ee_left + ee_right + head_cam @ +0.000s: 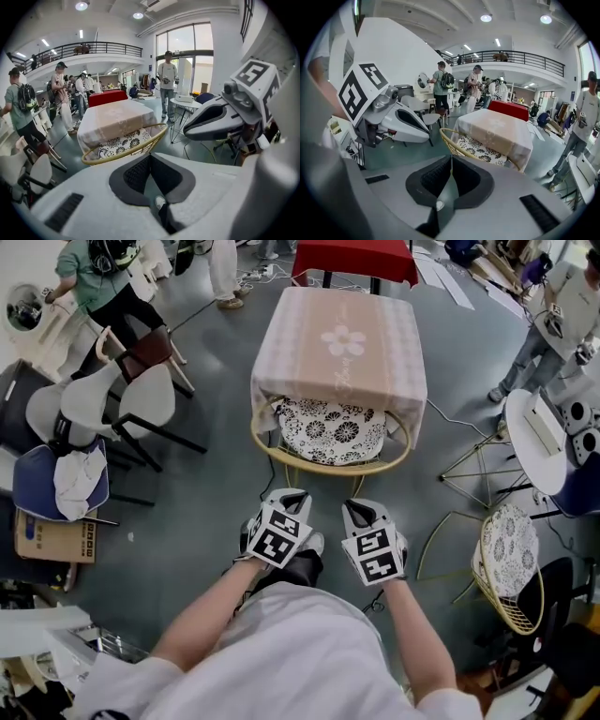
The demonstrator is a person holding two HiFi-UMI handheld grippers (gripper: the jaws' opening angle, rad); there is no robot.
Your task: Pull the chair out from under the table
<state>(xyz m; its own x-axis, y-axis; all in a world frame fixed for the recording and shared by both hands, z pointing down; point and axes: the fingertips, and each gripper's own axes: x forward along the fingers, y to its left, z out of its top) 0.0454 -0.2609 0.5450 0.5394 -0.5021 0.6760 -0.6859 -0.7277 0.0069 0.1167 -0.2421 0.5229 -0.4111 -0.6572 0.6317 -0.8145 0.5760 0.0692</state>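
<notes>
A yellow wire chair (330, 467) with a black-and-white flowered cushion (330, 429) stands tucked partly under a small table with a pale pink cloth (339, 345). My left gripper (289, 495) and right gripper (357, 506) hang side by side just short of the chair's curved back rim, both shut and holding nothing. In the left gripper view the chair (125, 145) lies ahead beyond the shut left gripper (150, 155). The right gripper view shows the chair (480, 149) a little right of the shut right gripper (451, 158).
A second yellow wire chair (506, 563) stands at the right beside a round white table (531, 442). White and dark chairs (112, 404) crowd the left, with a cardboard box (54, 538). A red-covered table (356, 259) is behind. Several people stand around.
</notes>
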